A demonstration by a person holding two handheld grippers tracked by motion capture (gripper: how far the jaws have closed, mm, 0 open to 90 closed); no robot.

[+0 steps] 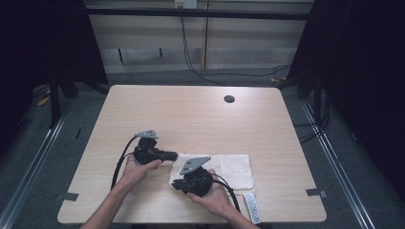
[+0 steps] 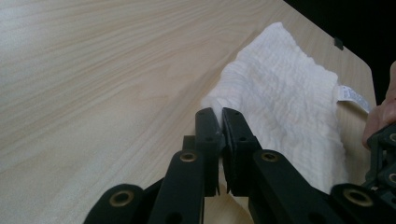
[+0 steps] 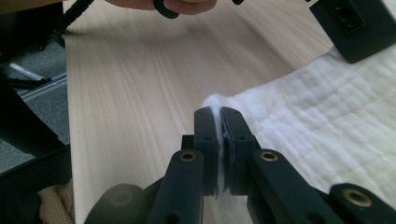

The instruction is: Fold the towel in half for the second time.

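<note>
High view: white bumpy cloth lies flat on the light wooden table, near its front edge | left gripper view: left gripper – jaws pinch a cloth corner | right gripper view: right gripper – jaws pinch another corner.

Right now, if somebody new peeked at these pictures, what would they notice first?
Probably the white towel lying near the front edge of the wooden table, since it is the brightest thing there. Next, the two black grippers held by a person's hands: the left gripper and the right gripper are each pinched shut on the towel's edge. A small white label sticks out from the towel's near right corner.
</note>
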